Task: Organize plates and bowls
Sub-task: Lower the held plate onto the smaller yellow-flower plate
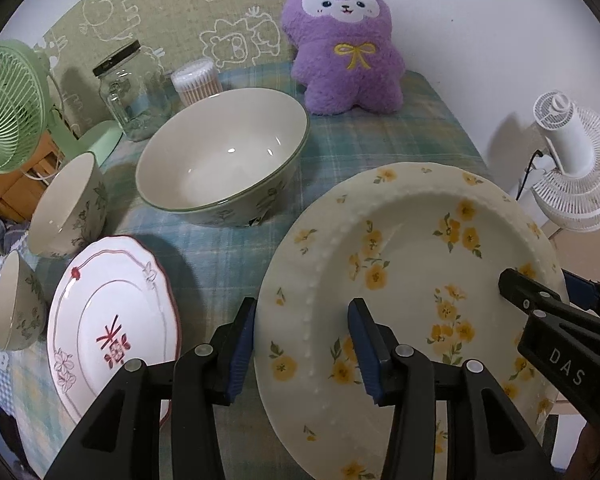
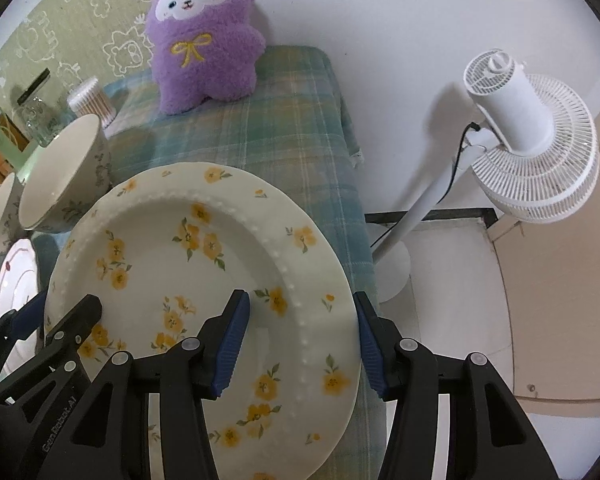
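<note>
A cream plate with yellow flowers (image 1: pixel 400 248) (image 2: pixel 172 248) sits at the right end of the checked table, its rim reaching the table's edge. My left gripper (image 1: pixel 302 344) is shut on its left rim, one blue pad outside and one inside. My right gripper (image 2: pixel 300 340) is shut on the right rim the same way. Each gripper shows in the other's view: right gripper (image 1: pixel 544 284), left gripper (image 2: pixel 60 308). A large green-rimmed bowl (image 1: pixel 220 168) (image 2: pixel 60 176) stands behind. Two small floral bowls (image 1: pixel 68 204) (image 1: pixel 16 300) and a red-rimmed plate (image 1: pixel 112 320) are on the left.
A purple plush toy (image 1: pixel 344 48) sits at the back by the wall. A glass jar (image 1: pixel 128 92) and a cotton-swab tub (image 1: pixel 196 80) stand behind the big bowl. A green fan (image 1: pixel 8 104) is at the far left. A white floor fan (image 2: pixel 528 144) stands beyond the table's right edge.
</note>
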A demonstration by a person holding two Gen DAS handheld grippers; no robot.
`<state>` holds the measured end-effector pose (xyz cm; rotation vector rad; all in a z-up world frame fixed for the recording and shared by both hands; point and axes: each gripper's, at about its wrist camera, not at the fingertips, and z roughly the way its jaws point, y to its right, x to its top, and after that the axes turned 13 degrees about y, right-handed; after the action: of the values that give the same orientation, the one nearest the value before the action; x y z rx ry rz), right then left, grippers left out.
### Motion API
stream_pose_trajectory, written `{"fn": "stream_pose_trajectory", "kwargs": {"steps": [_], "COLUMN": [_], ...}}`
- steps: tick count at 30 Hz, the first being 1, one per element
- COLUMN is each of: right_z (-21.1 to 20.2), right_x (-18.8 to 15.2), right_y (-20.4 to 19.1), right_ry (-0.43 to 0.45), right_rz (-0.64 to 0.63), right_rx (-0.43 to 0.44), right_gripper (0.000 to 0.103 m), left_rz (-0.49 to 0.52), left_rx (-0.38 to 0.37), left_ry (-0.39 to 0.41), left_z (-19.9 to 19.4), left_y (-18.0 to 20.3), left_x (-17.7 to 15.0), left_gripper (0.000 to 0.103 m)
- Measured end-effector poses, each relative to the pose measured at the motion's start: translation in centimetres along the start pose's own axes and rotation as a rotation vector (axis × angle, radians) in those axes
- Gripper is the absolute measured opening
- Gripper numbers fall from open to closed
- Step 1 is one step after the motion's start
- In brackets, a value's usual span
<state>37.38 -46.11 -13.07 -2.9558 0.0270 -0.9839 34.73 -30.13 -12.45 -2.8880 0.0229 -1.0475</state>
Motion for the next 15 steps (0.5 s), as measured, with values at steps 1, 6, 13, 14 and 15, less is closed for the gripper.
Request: {"fn": "stream_pose_trajectory", "kwargs": {"steps": [1,6,13,14,15], "right_z": [-0.5,-2.8,-6.2,-6.5,-7.0], "right_x": [-0.1,-0.9,-2.9,-3.3,-3.9], "right_y": [0.0,-0.5,-2.1,-2.4,-2.7], "right_ry": [0.003,0.016,0.038,0.039,0.038], "right_rz": [0.004,0.017,0.031,0.031,0.032], "right_rx": [-0.004,-0.01,-0.008,-0.008,-0.008], "right_gripper": [0.056,0.056,0.055,0.055,0.055], "left_rz": [-0.003,-0.007,-0.038,-0.036,-0.031], "left_rx": [-0.005,-0.02,-0.041,-0.041,-0.041], "left_ry": [0.004,0.01,0.01,0.014,0.02], "left_z": [-0.5,-2.2,-4.5,-4.8,-5.4], "left_y": [-0.2,-0.9,-3.1,-3.4,-3.6], "left_x": [-0.1,-0.7,-2.1,-2.4,-2.7], "left_gripper": [0.046,0.046,0.046,0.046,0.046]}}
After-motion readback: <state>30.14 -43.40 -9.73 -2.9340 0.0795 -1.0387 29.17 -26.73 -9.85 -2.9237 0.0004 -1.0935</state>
